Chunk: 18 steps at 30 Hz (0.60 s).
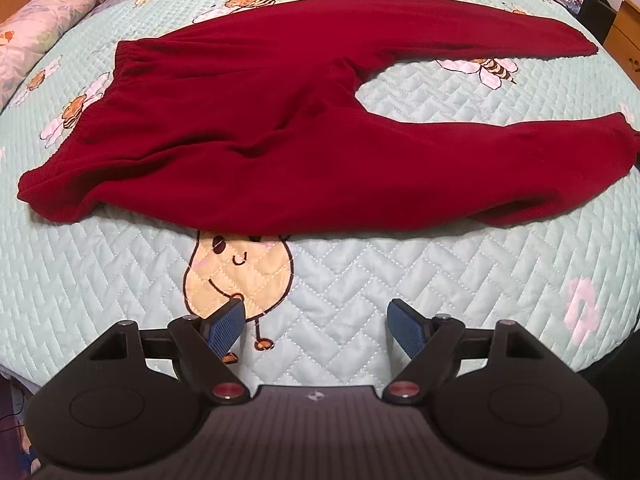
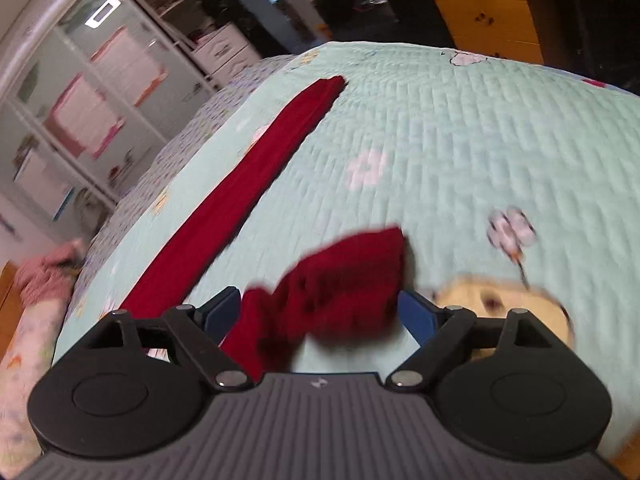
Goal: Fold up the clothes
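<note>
Dark red trousers (image 1: 280, 136) lie spread across the middle of the left wrist view on a pale green quilted bedspread (image 1: 400, 280), waistband at the left, two legs running to the right. The left gripper (image 1: 316, 326), low in that frame, hangs released over the cartoon print, clear of the cloth. In the blurred right wrist view, the right gripper (image 2: 320, 312) stands wide with a leg cuff (image 2: 344, 280) between its fingers; whether they press it I cannot tell
</note>
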Tool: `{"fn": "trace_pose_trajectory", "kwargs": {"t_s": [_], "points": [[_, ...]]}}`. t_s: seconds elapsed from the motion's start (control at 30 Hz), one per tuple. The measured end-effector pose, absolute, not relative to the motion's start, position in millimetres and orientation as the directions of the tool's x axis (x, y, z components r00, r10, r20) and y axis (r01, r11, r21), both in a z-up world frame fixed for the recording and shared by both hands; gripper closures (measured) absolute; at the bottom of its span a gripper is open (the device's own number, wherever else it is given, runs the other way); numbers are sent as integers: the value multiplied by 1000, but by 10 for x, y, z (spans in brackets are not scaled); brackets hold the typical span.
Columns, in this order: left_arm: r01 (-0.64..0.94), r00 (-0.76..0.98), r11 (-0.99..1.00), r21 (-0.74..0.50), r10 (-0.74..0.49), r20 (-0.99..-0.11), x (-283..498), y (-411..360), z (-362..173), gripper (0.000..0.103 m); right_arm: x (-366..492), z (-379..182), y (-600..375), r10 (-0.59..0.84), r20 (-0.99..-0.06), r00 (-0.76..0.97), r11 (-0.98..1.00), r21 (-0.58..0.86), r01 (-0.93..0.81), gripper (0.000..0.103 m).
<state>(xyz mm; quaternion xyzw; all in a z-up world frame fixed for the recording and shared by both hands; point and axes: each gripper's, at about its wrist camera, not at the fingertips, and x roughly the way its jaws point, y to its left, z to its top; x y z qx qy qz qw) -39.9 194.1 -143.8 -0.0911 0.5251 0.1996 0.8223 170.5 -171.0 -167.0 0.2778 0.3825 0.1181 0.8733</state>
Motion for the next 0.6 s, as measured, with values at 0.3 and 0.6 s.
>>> {"fn": "trace_pose_trajectory", "kwargs": {"t_s": [0.3, 0.6], "points": [[-476, 358, 878, 43, 238, -903, -425, 2101, -1420, 22, 1963, -2008, -1555, 389, -613, 688, 810, 583, 61, 75], [-483, 343, 875, 33, 224, -912, -435, 2113, -1501, 22, 1098, -1754, -2047, 443, -458, 771, 778, 624, -77, 78]]}}
